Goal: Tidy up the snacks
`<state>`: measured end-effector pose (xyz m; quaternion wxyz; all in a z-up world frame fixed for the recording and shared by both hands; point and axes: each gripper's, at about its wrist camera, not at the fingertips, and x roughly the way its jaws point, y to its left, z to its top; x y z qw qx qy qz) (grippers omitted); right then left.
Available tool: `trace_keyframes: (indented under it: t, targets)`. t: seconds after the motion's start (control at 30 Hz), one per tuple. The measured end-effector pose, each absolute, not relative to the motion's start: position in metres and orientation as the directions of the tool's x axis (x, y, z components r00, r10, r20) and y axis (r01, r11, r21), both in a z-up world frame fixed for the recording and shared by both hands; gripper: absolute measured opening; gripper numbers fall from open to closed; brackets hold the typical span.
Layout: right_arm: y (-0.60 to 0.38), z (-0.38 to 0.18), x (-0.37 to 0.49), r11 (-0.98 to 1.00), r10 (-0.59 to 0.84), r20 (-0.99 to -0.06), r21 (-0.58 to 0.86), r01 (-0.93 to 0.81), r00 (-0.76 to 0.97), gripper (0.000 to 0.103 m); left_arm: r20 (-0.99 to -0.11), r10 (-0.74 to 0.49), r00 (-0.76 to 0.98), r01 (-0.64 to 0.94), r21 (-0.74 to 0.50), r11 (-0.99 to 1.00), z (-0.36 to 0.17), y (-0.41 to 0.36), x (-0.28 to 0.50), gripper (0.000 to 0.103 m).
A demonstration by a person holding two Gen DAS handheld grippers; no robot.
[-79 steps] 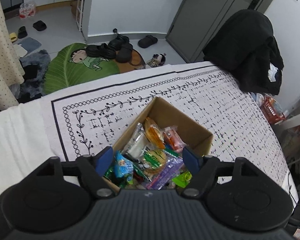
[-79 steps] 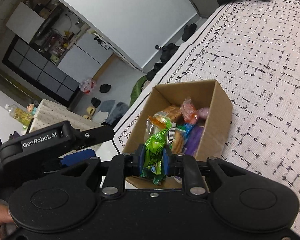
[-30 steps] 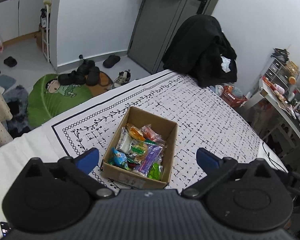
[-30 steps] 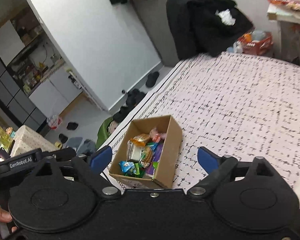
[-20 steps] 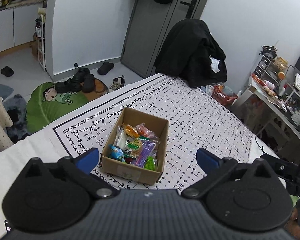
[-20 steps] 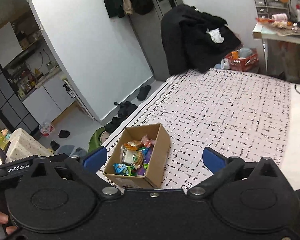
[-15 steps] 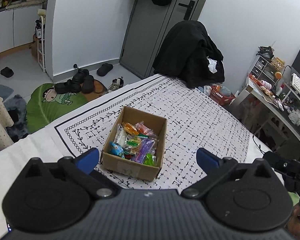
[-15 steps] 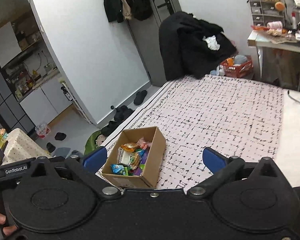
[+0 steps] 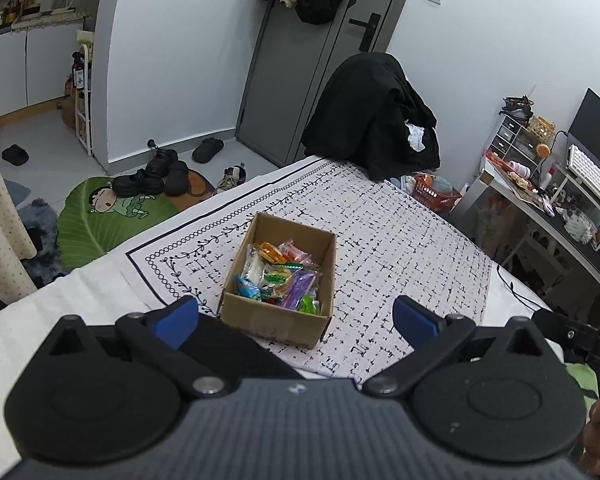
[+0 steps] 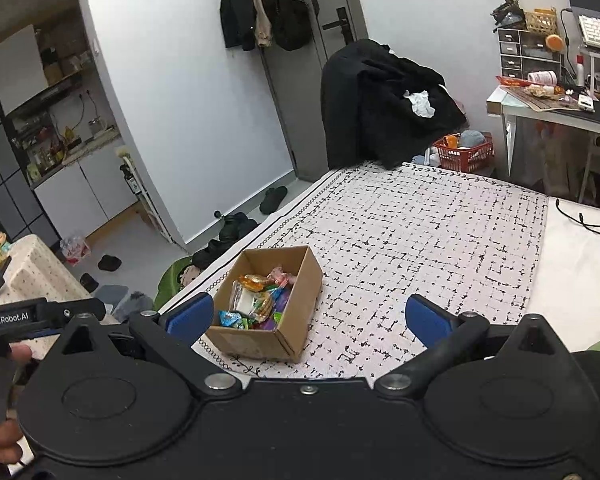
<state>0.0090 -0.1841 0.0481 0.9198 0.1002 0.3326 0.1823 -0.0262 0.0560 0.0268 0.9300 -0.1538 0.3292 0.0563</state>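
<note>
A brown cardboard box (image 9: 260,318) (image 10: 306,284) stands on the black-and-white patterned cloth (image 9: 400,236) (image 10: 440,232), filled with several coloured snack packets (image 9: 280,276) (image 10: 256,294). My left gripper (image 9: 296,316) hangs open well back from the box, nothing between its blue pads. My right gripper (image 10: 308,316) is open too, jaws wide and empty, held back and above the box. The left tool's black handle, in a hand, shows at the left edge of the right wrist view.
A chair draped in black clothes (image 9: 376,120) (image 10: 384,104) stands at the cloth's far end beside a red basket (image 10: 464,152). A cluttered desk (image 10: 556,96) is on the right. Shoes and a green leaf mat (image 9: 112,212) lie on the floor.
Earlier the right gripper held a green packet over the box; now it is open and empty. Both grippers have drawn back and up, so the box looks smaller and farther.
</note>
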Motion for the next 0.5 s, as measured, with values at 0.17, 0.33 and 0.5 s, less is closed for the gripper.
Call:
trace_keyframes:
  t: [0.17, 0.33, 0.5]
  targets:
    - [-0.184, 0.051, -0.002, 0.919, 0.392, -0.575, 0.29, -0.269, 0.718, 0.103, -0.639, 0.019, 0.769, -0.204, -0.218, 0.954, 0.027, 0.06, -0.038, 0.103]
    - [-0.185, 0.054, -0.008, 0.919, 0.389, -0.57, 0.29, -0.266, 0.723, 0.103, -0.639, 0.024, 0.769, -0.196, -0.2, 0.96, 0.028, 0.063, -0.046, 0.103]
    - [-0.186, 0.056, -0.012, 0.922, 0.383, -0.567, 0.286, -0.261, 0.729, 0.103, -0.629, 0.026, 0.777, -0.188, -0.192, 0.963, 0.03, 0.063, -0.052, 0.103]
